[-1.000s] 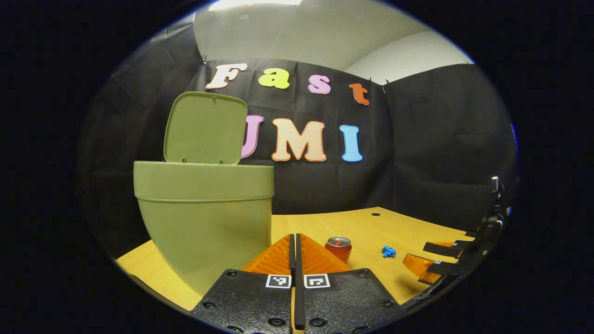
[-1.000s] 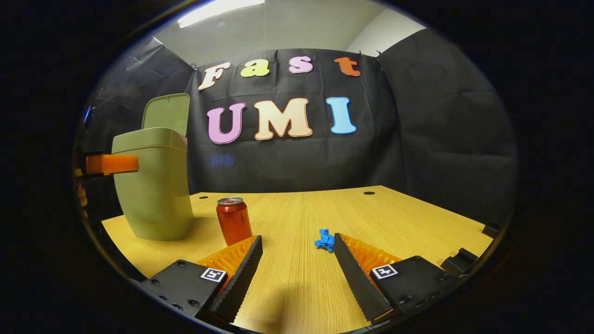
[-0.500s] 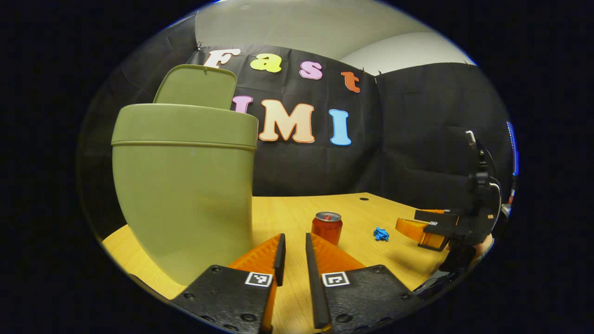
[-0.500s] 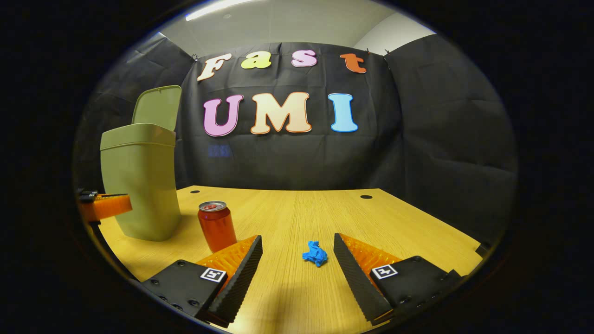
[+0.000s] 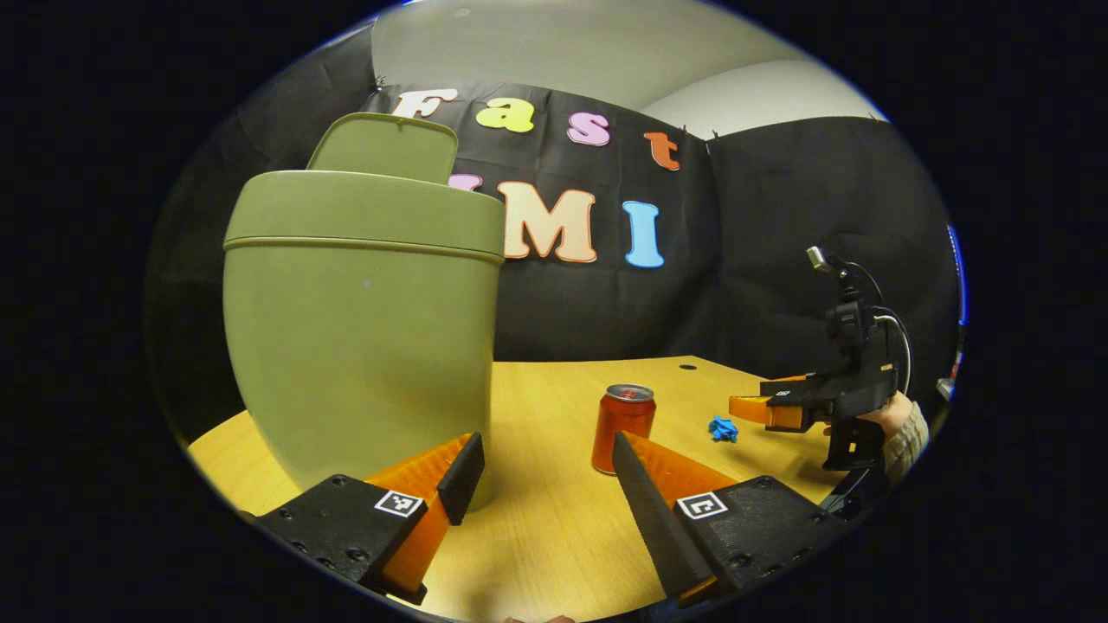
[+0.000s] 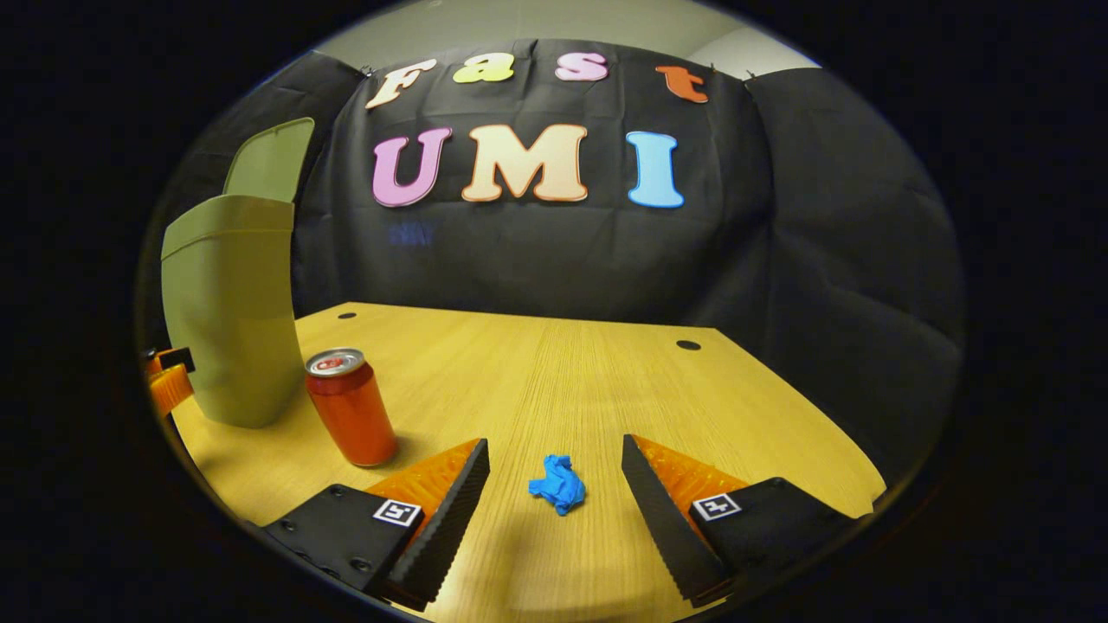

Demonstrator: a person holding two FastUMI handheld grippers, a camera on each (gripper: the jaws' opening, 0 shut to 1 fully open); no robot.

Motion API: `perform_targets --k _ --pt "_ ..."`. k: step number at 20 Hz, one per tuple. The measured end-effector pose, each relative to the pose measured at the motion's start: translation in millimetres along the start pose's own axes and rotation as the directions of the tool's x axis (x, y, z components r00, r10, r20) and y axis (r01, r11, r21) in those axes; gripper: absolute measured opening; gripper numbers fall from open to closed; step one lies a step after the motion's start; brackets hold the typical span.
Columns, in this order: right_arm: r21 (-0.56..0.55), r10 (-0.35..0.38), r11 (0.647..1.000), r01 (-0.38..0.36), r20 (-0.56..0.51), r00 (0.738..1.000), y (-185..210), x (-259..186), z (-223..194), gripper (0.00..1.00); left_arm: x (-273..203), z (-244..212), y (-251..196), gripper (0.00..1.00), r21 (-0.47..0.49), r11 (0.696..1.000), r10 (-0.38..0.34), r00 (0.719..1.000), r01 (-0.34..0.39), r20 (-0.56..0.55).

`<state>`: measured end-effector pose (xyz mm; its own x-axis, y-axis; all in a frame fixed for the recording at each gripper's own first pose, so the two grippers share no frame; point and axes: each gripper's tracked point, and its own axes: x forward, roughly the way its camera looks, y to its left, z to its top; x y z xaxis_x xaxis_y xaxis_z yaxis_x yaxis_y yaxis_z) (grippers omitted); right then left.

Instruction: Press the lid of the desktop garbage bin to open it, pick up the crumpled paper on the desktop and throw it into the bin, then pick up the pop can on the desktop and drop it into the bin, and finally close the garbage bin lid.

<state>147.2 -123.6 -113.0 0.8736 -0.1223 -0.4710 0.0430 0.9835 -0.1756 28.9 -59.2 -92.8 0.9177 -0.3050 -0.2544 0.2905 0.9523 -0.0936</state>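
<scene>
Paper pickup was in hand: the right gripper [image 6: 554, 472], jaws apart, hung over the crumpled paper [image 6: 558, 484] on the desktop [image 6: 537, 372]. The bin [image 5: 363, 329] stood open; left gripper [image 5: 545, 472] spread, empty. Next move: descend and pinch.

Both my views are dim, lit softly from overhead. The surface [image 6: 554, 372] glows warm where that light lands, and the booth walls stay dark. My right gripper [image 6: 554, 502] throws a soft shadow just under its fingers; the pop can [image 6: 351, 420] shows a faint sheen on its top. Straight edges bow near the rim of each view. Focus stays sharp, with no motion blur.
</scene>
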Motion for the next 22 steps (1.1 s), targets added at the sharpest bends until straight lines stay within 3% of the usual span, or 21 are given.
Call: perform_targets --k 1,6,15,18,19,20,22 --pt "-0.005 0.016 1.0 -0.016 -0.037 0.999 0 7 -6 0.97 -1 -1 6 0.87 0.001 1.0 0.02 1.0 -0.02 -0.007" --pt "-0.048 0.081 0.995 -0.092 -0.184 0.98 3 28 -16 0.98 -1 -12 22 0.91 -0.005 0.998 0.065 0.997 -0.066 -0.038" --pt "-0.154 0.082 0.978 -0.141 -0.337 0.938 -2 42 -36 0.99 5 -13 27 0.91 0.001 0.997 0.074 0.996 -0.074 -0.04" --pt "-0.143 0.094 0.978 -0.155 -0.363 0.927 -1 46 -40 0.85 9 -15 31 0.91 0.006 0.997 0.072 0.996 -0.072 -0.043" --pt "-0.153 0.092 0.975 -0.158 -0.368 0.925 -3 46 -41 0.74 11 -17 31 0.91 0.003 0.997 0.071 0.996 -0.071 -0.047" --pt "-0.155 0.101 0.973 -0.169 -0.373 0.922 -2 46 -40 0.72 13 -20 32 0.91 -0.001 0.998 0.07 0.996 -0.07 -0.051" --pt "-0.148 0.116 0.971 -0.186 -0.385 0.915 -3 43 -40 0.57 18 -23 35 0.91 -0.004 0.998 0.068 0.996 -0.068 -0.058"
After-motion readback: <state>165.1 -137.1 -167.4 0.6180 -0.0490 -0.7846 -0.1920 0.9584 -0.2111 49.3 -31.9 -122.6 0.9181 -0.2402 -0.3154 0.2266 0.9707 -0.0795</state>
